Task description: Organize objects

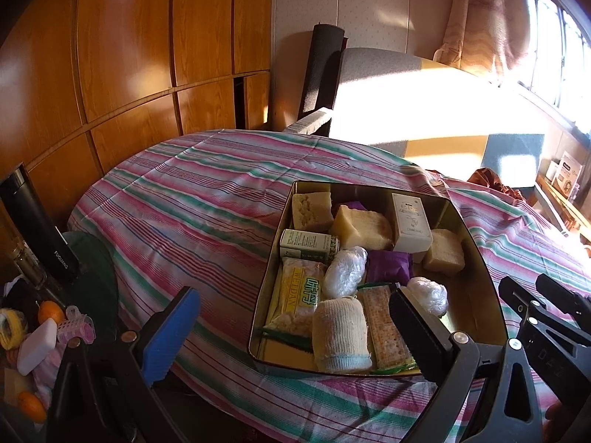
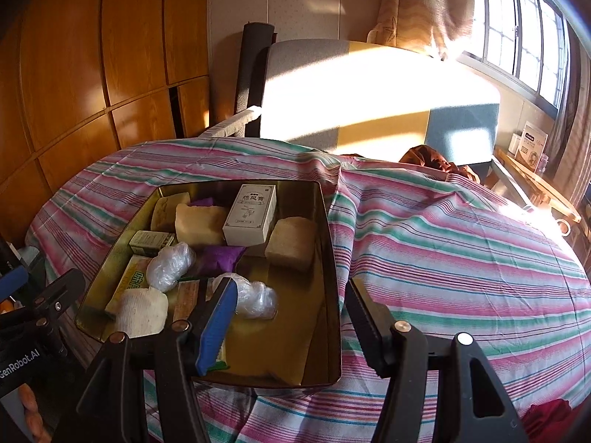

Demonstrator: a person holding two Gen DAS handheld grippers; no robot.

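An open gold tin [image 1: 476, 277] lies on a striped cloth [image 1: 184, 203]. It holds a white box [image 1: 410, 221], beige blocks [image 1: 362, 227], a purple packet [image 1: 389, 267], two plastic-wrapped balls [image 1: 345, 271], a bandage roll [image 1: 341, 332], a yellow packet [image 1: 295, 295] and crackers [image 1: 384, 325]. My left gripper [image 1: 295, 336] is open, its fingers either side of the tin's near left corner, not touching it. My right gripper [image 2: 291, 325] is open too; the right wall of the tin [image 2: 338, 295] stands between its fingers, with neither pad pressing on it.
Left of the cloth stand a black flask [image 1: 37, 229], oranges [image 1: 50, 312], pink hair rollers [image 1: 77, 328] and a white bar [image 1: 35, 347]. Behind are a wooden wardrobe [image 1: 129, 55] and a sunlit chair [image 2: 369, 103]. A shelf with boxes [image 2: 532, 147] stands under the window.
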